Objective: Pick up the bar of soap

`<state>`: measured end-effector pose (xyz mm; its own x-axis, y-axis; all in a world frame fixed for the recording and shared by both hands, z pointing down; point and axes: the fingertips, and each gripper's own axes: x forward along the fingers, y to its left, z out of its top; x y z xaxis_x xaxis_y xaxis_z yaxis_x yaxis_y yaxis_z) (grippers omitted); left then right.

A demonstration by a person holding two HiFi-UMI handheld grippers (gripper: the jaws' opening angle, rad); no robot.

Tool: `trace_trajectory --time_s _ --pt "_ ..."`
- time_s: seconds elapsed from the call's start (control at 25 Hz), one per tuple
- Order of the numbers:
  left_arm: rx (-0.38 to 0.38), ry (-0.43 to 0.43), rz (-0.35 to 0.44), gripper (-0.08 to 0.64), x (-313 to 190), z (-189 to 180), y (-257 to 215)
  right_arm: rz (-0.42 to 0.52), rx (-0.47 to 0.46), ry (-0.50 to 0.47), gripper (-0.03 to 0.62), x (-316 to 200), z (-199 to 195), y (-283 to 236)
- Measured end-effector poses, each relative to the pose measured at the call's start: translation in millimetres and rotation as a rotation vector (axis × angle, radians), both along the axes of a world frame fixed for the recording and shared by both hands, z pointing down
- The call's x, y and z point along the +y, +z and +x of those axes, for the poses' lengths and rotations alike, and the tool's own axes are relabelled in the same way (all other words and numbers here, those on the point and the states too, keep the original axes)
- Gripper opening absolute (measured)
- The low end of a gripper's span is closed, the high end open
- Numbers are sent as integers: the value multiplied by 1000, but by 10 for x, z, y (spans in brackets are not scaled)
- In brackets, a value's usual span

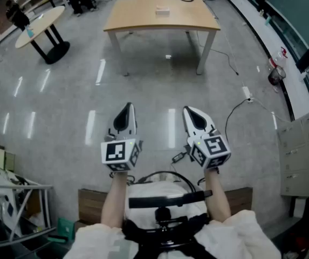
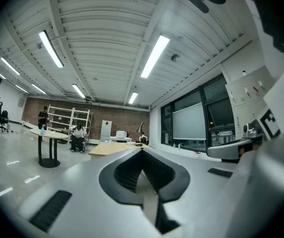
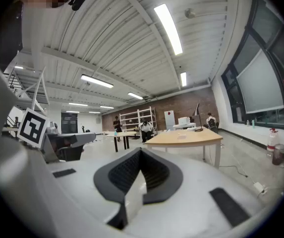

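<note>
**A:** There's your soap (image 1: pixel 162 10), a small pale bar on the wooden table (image 1: pixel 138 23), top centre of the head view, with nothing close beside it.

**B:** And you're well short of it. Shiny floor (image 1: pixel 143 90) lies between the table and your grippers, low in the frame.

**A:** Left gripper (image 1: pixel 127 110): jaws pressed together, nothing in them. Right gripper (image 1: pixel 190 114): the same, closed and empty.

**B:** I'd call this the approach, not yet the grasp. Next you'll need to walk in, spread one pair of jaws and come down over the bar.

**A:** Only the head view gives you the bar from above. The right gripper view shows the tabletop edge-on, right of centre, the bar at most a pale speck. The left gripper view adds a seated person (image 2: pixel 78 133) by the far wall.
</note>
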<state>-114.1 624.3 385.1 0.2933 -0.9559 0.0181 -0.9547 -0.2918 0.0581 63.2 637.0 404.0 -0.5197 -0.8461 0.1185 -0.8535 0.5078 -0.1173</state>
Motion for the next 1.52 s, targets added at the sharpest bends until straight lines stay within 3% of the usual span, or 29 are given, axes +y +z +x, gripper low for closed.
trace_trajectory --time_s 0.76,1.04,1.32,1.52 --pt "21 -16 -4 5 -95 301 199 -14 -78 4 9 -61 471 40" --pt "29 -78 -2 5 -169 186 243 -69 -74 -8 8 -143 718 247" --pt "46 -61 -23 5 -736 251 478 -93 -57 22 8 -629 811 415" --pt "75 -38 -18 5 -1583 181 554 -76 -36 29 8 -1465 675 405"
